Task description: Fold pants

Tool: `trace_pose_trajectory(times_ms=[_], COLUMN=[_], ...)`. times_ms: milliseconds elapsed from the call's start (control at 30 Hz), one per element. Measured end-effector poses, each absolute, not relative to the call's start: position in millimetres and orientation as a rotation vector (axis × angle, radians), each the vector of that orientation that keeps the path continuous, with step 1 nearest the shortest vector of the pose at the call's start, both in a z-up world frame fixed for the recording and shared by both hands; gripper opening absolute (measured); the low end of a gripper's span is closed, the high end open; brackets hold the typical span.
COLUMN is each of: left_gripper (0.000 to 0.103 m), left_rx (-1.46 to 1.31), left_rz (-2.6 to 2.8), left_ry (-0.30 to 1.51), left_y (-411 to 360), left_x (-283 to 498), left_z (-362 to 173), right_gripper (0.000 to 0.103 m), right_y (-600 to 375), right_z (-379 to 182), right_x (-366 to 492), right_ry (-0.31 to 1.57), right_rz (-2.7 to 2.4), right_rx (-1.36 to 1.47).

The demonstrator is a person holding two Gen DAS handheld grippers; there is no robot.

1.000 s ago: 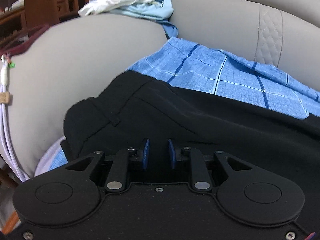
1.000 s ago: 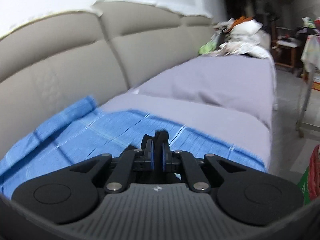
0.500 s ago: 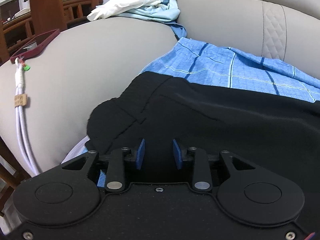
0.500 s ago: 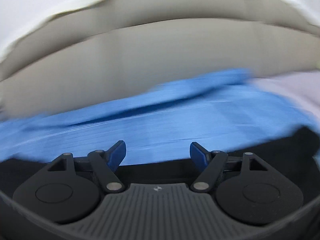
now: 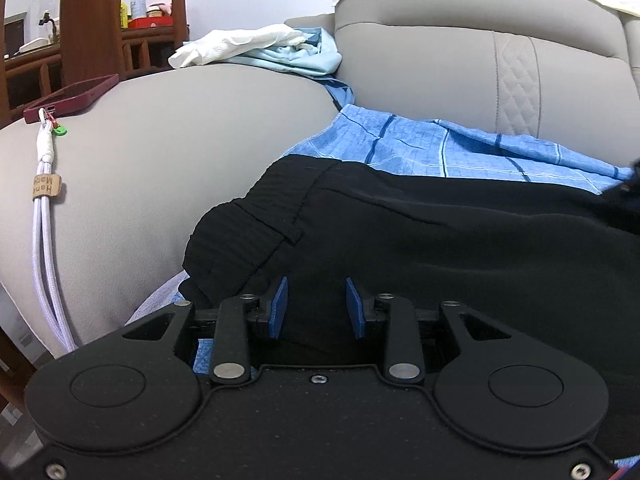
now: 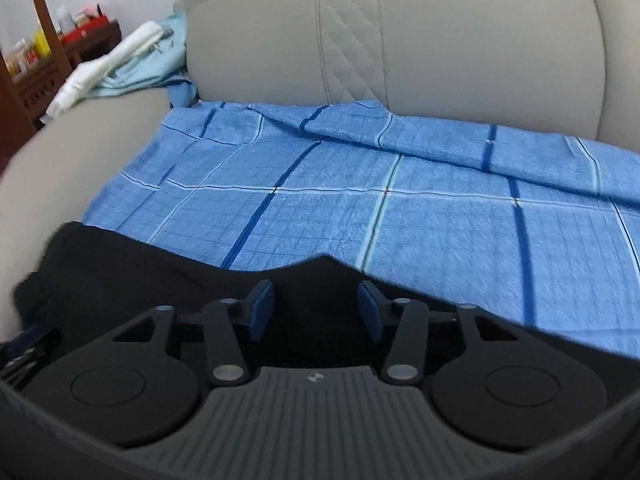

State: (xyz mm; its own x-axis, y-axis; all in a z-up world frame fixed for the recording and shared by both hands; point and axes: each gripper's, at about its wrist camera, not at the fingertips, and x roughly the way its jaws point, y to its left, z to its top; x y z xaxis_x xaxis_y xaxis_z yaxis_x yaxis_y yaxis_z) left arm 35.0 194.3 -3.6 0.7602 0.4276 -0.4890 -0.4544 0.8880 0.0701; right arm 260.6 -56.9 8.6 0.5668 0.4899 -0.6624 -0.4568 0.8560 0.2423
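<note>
- The black pants (image 5: 440,248) lay on a blue checked cloth (image 6: 400,208) spread over the seat of a beige sofa (image 5: 180,152), their ribbed waistband (image 5: 248,224) pushed up against the sofa's rounded armrest.
- The left gripper (image 5: 316,307) hovered low over the pants just behind the waistband, jaws a little apart, black fabric showing in the gap but neither pad pressing on it.
- The right gripper (image 6: 316,308) sat over the far edge of the pants, where the fabric rose in a small peak; its jaws stood apart and had just been closing in somewhat, the pads not clamped on anything.
- A dark red phone (image 5: 72,98) rested on the armrest, a white cable (image 5: 46,240) hanging from it.
- White and pale blue clothes (image 5: 264,50) were heaped at the back of the armrest.
</note>
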Motion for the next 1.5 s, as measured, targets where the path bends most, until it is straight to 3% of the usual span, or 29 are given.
trace_pose_trajectory(times_ms=[33, 67, 100, 133, 167, 300, 567, 633, 667, 700, 767, 867, 1067, 1267, 1433, 1500], left_gripper=[0.031, 0.031, 0.031, 0.031, 0.031, 0.031, 0.031, 0.033, 0.034, 0.035, 0.036, 0.037, 0.037, 0.037, 0.037, 0.037], left_rx=[-0.063, -0.072, -0.079, -0.082, -0.085, -0.114, -0.215, -0.254, -0.267, -0.277, -0.287, -0.279, -0.197, -0.182, -0.156, -0.139], left_rz=[0.473, 0.469, 0.464, 0.463, 0.46, 0.447, 0.419, 0.405, 0.403, 0.401, 0.403, 0.407, 0.426, 0.427, 0.425, 0.429], left_ry=[0.518, 0.518, 0.519, 0.521, 0.523, 0.532, 0.534, 0.528, 0.522, 0.516, 0.507, 0.503, 0.543, 0.541, 0.536, 0.536], left_y=[196.1, 197.5, 199.0, 199.9, 200.9, 204.0, 211.7, 216.1, 217.2, 218.5, 220.0, 218.7, 209.8, 208.0, 205.3, 202.9], left_x=[34.2, 33.6, 33.4, 33.8, 33.5, 30.0, 19.0, 14.8, 12.6, 10.7, 8.8, 10.1, 16.7, 16.3, 16.1, 16.3], left_z=[-3.6, -3.6, -3.4, -3.2, -3.0, -2.0, 2.0, 3.4, 4.0, 4.6, 5.8, 6.9, 2.3, -0.1, -2.4, -3.1], right_gripper=[0.072, 0.064, 0.047, 0.036, 0.017, 0.009, 0.009, 0.013, 0.03, 0.038, 0.041, 0.057, 0.071, 0.071, 0.073, 0.09], right_y=[-49.6, -41.8, -33.7, -27.2, -21.3, -13.8, 7.9, 7.6, 5.1, 2.3, -0.1, 0.9, 9.4, 4.2, -52.7, -84.6], right_z=[8.0, 7.2, 6.3, 7.0, 8.3, 5.3, -0.9, 2.2, 6.1, 10.6, 19.7, 28.7, 18.6, -12.7, -17.5, -18.1], right_x=[262.2, 262.7, 261.4, 254.7, 251.1, 247.5, 283.6, 291.5, 291.2, 286.7, 270.3, 235.5, 162.1, 146.6, 146.8, 153.5], right_ry=[0.79, 0.792, 0.788, 0.782, 0.77, 0.719, 0.678, 0.686, 0.685, 0.669, 0.618, 0.539, 0.466, 0.547, 0.476, 0.491], right_rz=[0.554, 0.546, 0.542, 0.531, 0.503, 0.441, 0.371, 0.335, 0.324, 0.323, 0.351, 0.411, 0.668, 0.716, 0.566, 0.45], right_rx=[0.028, 0.013, -0.01, -0.043, -0.085, -0.111, -0.209, -0.191, -0.163, -0.137, -0.123, -0.136, -0.1, -0.082, -0.213, -0.224])
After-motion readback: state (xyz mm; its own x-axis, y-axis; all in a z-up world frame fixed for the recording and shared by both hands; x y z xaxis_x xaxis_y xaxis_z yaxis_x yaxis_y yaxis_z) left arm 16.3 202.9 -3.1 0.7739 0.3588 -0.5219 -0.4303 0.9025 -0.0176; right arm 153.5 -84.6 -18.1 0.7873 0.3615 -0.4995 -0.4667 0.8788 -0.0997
